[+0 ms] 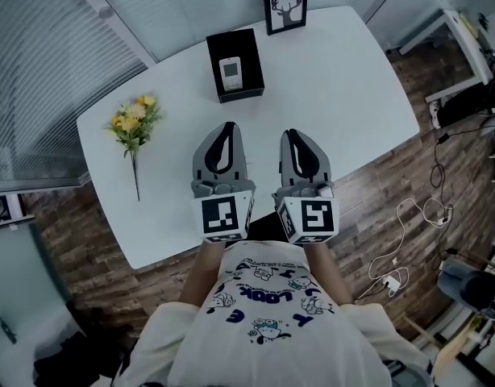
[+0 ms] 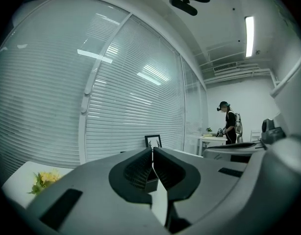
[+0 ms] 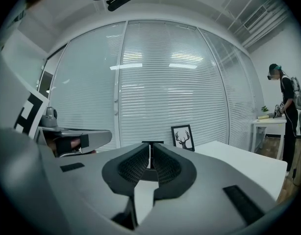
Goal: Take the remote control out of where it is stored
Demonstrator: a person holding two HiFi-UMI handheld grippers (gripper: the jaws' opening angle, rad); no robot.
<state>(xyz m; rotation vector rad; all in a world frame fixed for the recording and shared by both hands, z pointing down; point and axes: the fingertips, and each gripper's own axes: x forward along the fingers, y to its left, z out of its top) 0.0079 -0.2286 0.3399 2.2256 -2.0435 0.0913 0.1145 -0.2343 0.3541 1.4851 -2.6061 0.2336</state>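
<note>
Left gripper (image 1: 226,127), right gripper (image 1: 290,134), fingers (image 2: 138,170) together, remote control (image 1: 230,70) in box (image 1: 250,61) beyond

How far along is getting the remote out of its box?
Nothing looks done yet: the remote control lies inside the open black box at the far side of the table. In hand: the left gripper and right gripper hover short of the box, both shut and empty. Left to do: reach the box, open a gripper, grasp the remote and lift it out.

Bright ceiling strip (image 2: 249,30); glare on blinds (image 2: 131,111); fisheye edges, perhaps soft.
</note>
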